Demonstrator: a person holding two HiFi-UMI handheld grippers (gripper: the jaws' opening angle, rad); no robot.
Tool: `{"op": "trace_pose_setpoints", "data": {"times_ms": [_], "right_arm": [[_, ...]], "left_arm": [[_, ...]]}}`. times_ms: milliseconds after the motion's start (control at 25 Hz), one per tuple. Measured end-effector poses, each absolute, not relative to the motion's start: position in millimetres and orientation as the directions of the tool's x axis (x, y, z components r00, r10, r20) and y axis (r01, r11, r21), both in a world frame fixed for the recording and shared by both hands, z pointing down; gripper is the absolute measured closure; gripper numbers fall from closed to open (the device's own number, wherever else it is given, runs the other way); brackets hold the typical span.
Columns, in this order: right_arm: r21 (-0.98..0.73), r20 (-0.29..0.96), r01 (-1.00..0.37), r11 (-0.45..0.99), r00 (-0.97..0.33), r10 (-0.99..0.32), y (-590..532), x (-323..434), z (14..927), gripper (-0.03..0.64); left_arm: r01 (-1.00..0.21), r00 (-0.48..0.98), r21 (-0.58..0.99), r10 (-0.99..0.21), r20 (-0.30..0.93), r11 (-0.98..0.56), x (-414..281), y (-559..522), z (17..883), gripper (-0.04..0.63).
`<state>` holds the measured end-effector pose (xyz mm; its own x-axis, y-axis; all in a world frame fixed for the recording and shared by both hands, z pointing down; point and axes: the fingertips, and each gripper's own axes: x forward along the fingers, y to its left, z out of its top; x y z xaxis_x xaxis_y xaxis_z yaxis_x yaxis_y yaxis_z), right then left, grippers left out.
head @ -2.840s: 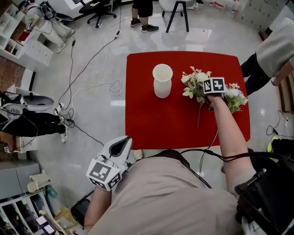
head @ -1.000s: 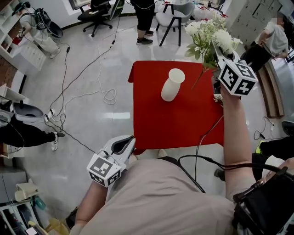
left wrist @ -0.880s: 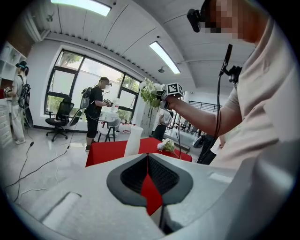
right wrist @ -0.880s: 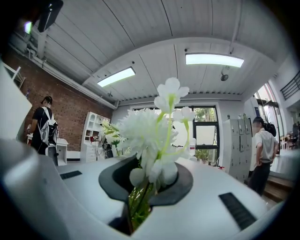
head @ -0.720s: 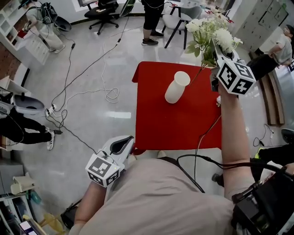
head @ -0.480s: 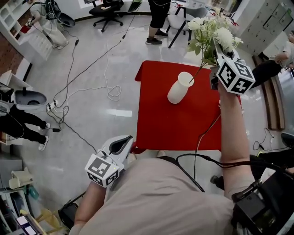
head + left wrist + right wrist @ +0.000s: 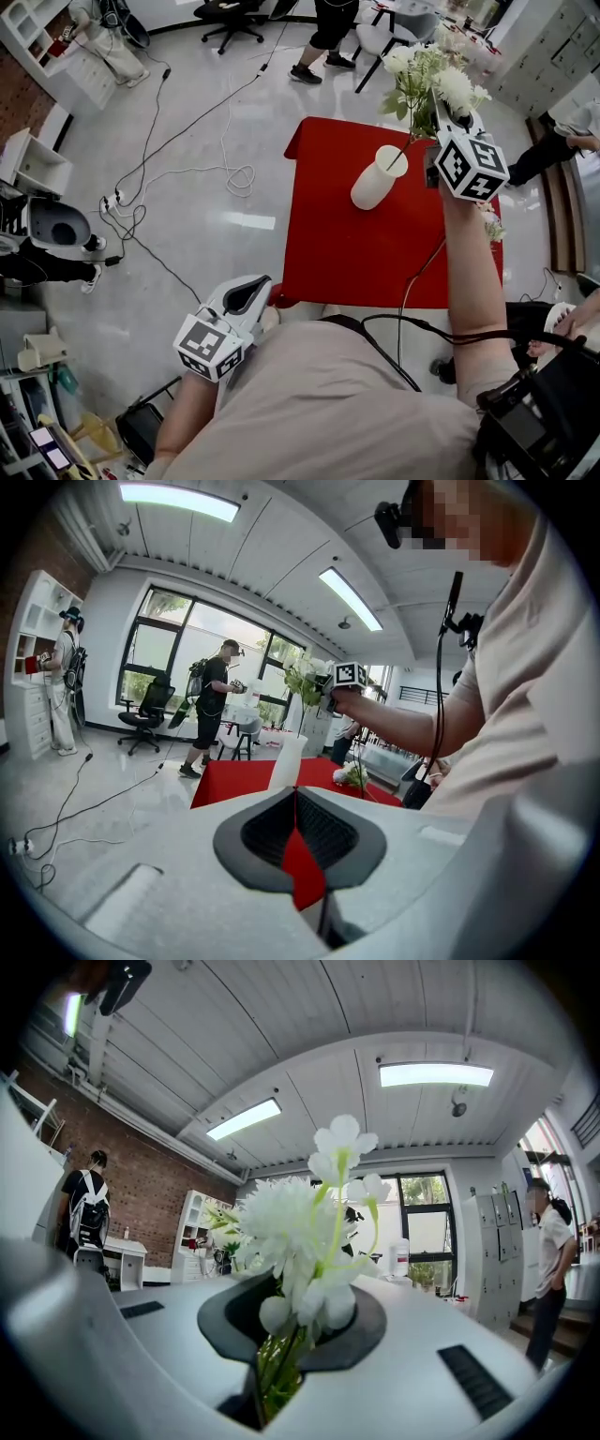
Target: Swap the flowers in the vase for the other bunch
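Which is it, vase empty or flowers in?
Not seated. The right gripper holds the white bunch above the vase, one stem tip at its mouth; whether that tip is inside, cannot tell.

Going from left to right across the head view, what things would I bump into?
White open shelf unit → looped white cable on the floor → red square table → tall white vase → right gripper, jaws shut on a bunch of white flowers.

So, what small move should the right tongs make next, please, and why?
Probably lower them straight down: the right tongs grip the white flower bunch, and its stem tip hangs over the mouth of the tall white vase.
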<state>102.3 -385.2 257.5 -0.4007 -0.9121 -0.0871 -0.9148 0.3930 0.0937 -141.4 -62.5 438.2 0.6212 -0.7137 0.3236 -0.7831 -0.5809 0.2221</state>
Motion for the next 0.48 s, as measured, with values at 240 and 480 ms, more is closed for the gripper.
{"op": "trace_pose_setpoints", "data": {"times_ms": [240,480], "right_arm": [[0.081,-0.081,-0.906,0.416,-0.422,-0.903,-384.9,99.9,284.2,0.551],[0.057,-0.073,-0.897,0.437,-0.441,-0.895,-377.4,97.2,307.7,0.549]], "left_arm": [[-0.78,0.625,0.225,-0.706,0.334,-0.584,-138.4,-67.8,438.7,0.588],[-0.77,0.635,0.221,-0.692,0.343,-0.598,-137.9,-67.1,437.1,0.588]]}}
